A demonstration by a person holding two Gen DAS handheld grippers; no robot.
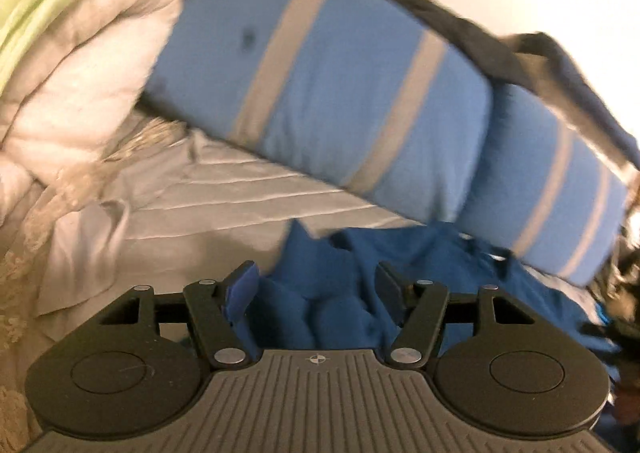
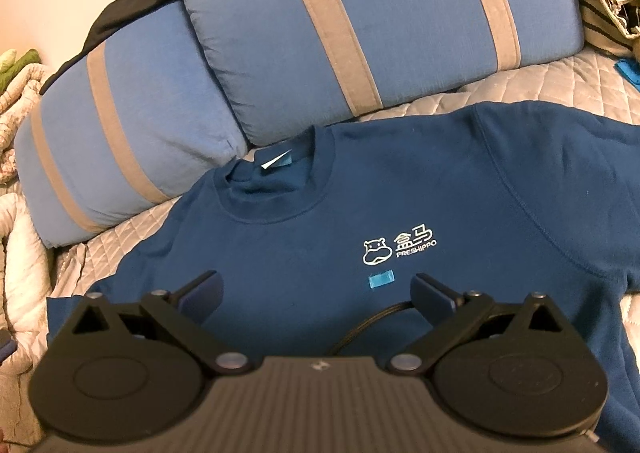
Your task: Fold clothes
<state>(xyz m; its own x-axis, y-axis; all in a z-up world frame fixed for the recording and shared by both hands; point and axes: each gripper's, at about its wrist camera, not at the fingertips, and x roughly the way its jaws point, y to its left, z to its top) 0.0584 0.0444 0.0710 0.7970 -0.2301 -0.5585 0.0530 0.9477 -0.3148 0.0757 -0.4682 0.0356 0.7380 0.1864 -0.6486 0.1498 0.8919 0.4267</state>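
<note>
Holding my left gripper (image 1: 316,285) spread around a bunched fold of the one blue sweatshirt (image 2: 420,213), I keep my right gripper (image 2: 316,289) spread and empty above its chest, the garment lying face-up on the quilted bed (image 2: 540,89) before two striped pillows (image 2: 380,13).

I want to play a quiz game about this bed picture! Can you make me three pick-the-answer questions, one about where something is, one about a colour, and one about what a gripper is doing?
1. Where does the sweatshirt lie?
A. On the quilted bed cover
B. On a chair
C. On the floor

2. What colour are the stripes on the blue pillows?
A. Red
B. Grey
C. Yellow

3. How is the right gripper?
A. Shut on a sock
B. Open
C. Holding a pillow

Answers: 1 A, quilting shows around it. 2 B, grey bands cross the blue. 3 B, its fingers stand wide apart over the sweatshirt.
</note>
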